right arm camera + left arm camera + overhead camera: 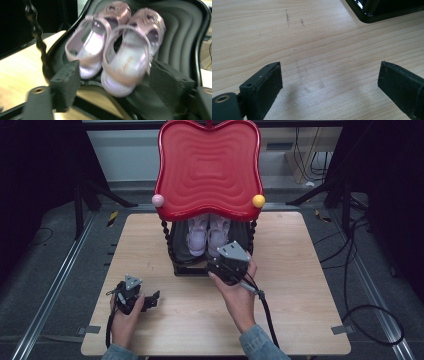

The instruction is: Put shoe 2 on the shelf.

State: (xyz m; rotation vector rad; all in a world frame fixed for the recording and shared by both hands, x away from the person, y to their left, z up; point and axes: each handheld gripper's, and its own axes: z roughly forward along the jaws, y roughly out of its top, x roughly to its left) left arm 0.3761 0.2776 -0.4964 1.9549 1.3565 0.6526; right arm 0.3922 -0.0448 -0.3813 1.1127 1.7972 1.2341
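Observation:
A pair of pale pink sandals (207, 235) lies side by side on the black lower tray (177, 247) of a two-tier stand, under its red top tray (209, 167). My right gripper (221, 266) sits at the tray's front edge, just short of the sandals' heels. In the right gripper view its jaws stand open (113, 82), the pads apart from the right sandal (132, 55) and the left sandal (92, 42) beyond them. My left gripper (152, 299) rests low over the table at the front left, open (329, 75) above bare wood.
The stand fills the table's (300, 285) far middle; twisted black posts (167, 240) carry the red tray, which has a pink ball (158, 200) and a yellow ball (258, 200) at its corners. A corner of the stand's base (372, 15) lies ahead of my left gripper.

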